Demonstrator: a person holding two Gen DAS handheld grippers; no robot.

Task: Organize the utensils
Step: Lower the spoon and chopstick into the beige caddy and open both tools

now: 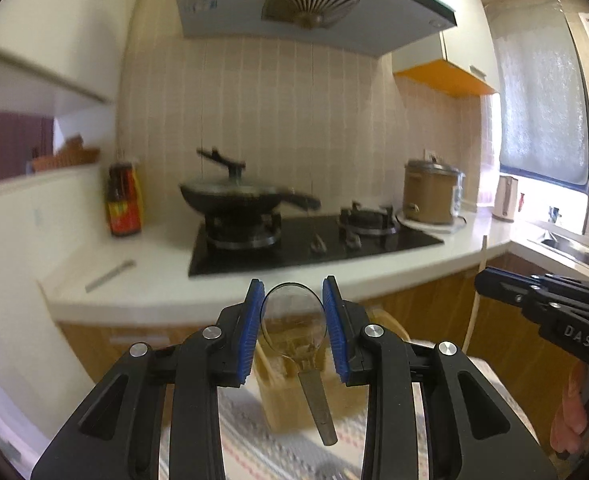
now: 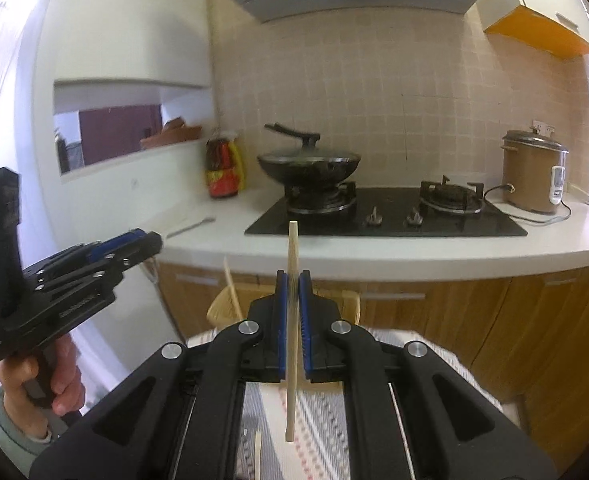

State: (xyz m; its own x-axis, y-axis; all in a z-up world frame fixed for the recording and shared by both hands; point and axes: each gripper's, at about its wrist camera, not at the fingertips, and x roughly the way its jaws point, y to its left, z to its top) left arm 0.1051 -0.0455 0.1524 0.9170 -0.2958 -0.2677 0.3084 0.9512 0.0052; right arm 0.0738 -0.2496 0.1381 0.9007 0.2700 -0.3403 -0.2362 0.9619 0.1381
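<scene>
The left gripper (image 1: 293, 322) fingers clasp a spoon (image 1: 294, 320) by its bowl; the right gripper (image 2: 293, 326) fingers pinch a chopstick (image 2: 292, 320) upright. Keep both squeezes firm, then lower each straight into the holder (image 1: 294, 396) below the fingers.

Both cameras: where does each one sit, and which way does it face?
Left wrist: sits on the left gripper, faces the stove; its fingers clamp a spoon; the right gripper shows at the right edge.
Right wrist: sits on the right gripper, faces the same stove; its fingers clamp a chopstick; the left gripper and a hand show at left.
Shared: stove, pan, sauce bottle, rice cooker, wooden holder.
</scene>
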